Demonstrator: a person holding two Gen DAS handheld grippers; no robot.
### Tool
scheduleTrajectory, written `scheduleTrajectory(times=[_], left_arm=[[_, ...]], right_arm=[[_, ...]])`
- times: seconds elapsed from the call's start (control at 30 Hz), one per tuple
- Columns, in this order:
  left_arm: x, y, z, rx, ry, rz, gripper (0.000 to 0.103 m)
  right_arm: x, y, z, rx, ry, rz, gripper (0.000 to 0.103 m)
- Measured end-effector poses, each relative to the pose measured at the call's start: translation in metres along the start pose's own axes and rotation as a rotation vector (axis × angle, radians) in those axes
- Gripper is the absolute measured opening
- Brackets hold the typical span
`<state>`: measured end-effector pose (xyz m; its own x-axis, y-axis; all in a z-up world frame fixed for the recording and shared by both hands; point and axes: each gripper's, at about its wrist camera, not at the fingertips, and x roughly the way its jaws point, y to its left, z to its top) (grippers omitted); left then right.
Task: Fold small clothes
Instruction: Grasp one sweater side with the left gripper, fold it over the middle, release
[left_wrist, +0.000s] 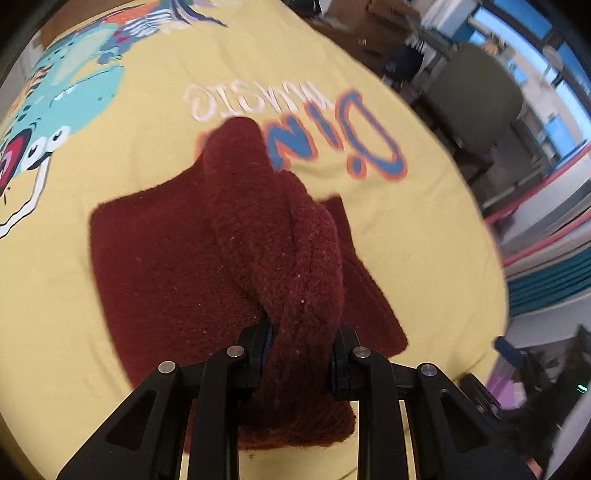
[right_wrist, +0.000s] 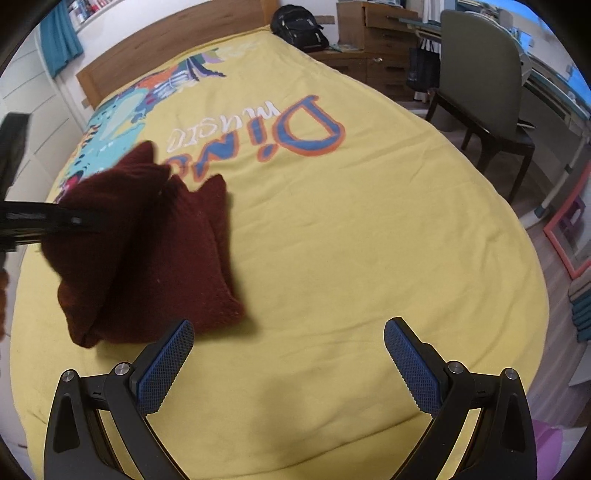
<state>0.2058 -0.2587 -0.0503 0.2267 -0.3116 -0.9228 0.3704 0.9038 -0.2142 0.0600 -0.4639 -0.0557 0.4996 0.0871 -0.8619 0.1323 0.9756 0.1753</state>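
A dark red knitted garment (left_wrist: 177, 266) lies partly flat on the yellow dinosaur bedspread (left_wrist: 406, 229). One thick fold of it rises up into my left gripper (left_wrist: 299, 354), which is shut on that fold with the blue pads pressing both sides. In the right wrist view the same garment (right_wrist: 166, 251) is bunched at the left, lifted at its top by the left gripper (right_wrist: 74, 221) coming in from the left edge. My right gripper (right_wrist: 288, 354) hangs open over the bare bedspread (right_wrist: 351, 240), just right of the garment's near corner, holding nothing.
A wooden headboard (right_wrist: 166, 40) closes the bed's far end. A black backpack (right_wrist: 299, 27) and wooden drawers (right_wrist: 376, 48) stand beyond it. A grey chair (right_wrist: 480, 85) is off the bed's right side, with stacked folded cloth (right_wrist: 581, 306) on the floor.
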Motion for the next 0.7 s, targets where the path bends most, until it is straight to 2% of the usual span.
scheduleTrajectory(times=[0.07, 0.1, 0.2, 0.3, 0.4, 0.47, 0.5, 0.7], left_arm=[[0.02, -0.012, -0.007, 0.038, 0.017, 0.08, 0.021], [0.025, -0.011, -0.01, 0.041, 0.019, 0.097, 0.023], [0.04, -0.006, -0.015, 0.011, 0.038, 0.102, 0.032], [0.042, -0.003, -0.017, 0.011, 0.045, 0.106, 0.036], [0.038, -0.006, -0.014, 0.005, 0.058, 0.091, 0.058], [0.033, -0.009, -0.015, 0.003, 0.067, 0.063, 0.092], [0.03, -0.012, -0.013, 0.007, 0.061, 0.062, 0.096], [0.003, -0.01, -0.014, -0.014, 0.024, 0.006, 0.102]], right_arm=[[0.002, -0.005, -0.003, 0.01, 0.014, -0.001, 0.103], [0.005, -0.008, -0.006, 0.016, 0.023, 0.0, 0.103], [0.012, -0.011, -0.011, 0.028, 0.047, -0.003, 0.103], [0.015, -0.012, -0.015, 0.035, 0.058, 0.002, 0.103], [0.016, -0.011, -0.016, 0.034, 0.06, 0.005, 0.103], [0.015, -0.011, -0.016, 0.031, 0.059, 0.004, 0.103], [0.014, -0.01, -0.016, 0.029, 0.058, 0.003, 0.103], [0.006, -0.005, -0.012, 0.017, 0.044, 0.004, 0.103]])
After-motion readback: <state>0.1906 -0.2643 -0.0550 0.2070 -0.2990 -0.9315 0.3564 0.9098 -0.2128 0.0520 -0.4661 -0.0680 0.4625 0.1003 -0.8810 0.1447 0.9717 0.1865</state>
